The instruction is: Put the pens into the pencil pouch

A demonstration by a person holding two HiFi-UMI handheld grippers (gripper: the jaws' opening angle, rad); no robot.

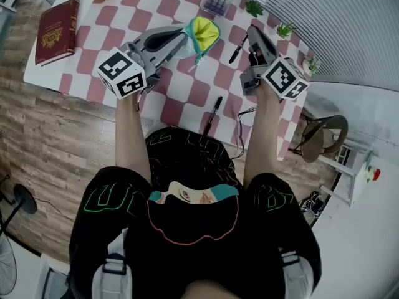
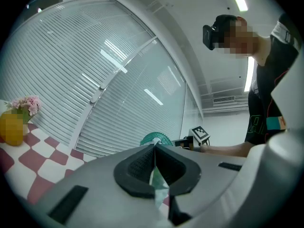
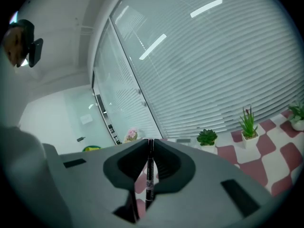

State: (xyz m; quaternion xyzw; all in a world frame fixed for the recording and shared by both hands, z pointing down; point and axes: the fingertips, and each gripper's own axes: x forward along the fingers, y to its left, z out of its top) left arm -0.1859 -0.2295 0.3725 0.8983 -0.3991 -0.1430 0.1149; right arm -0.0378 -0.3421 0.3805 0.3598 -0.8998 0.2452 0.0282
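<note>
Left tongs (image 1: 182, 42) are pinching the pouch (image 1: 204, 33) rim, probably propping it open. Right tongs (image 1: 252, 39) are clamping a pen (image 1: 237, 50) just right of the pouch, ready to feed in; second pen (image 1: 214, 109) is lying on the surface (image 1: 181, 89), my side of the pouch.

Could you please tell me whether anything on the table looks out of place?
One black pen lies loose and slanted right at the near edge of the checkered cloth, and from there it might roll off. Nothing else stands out.
</note>
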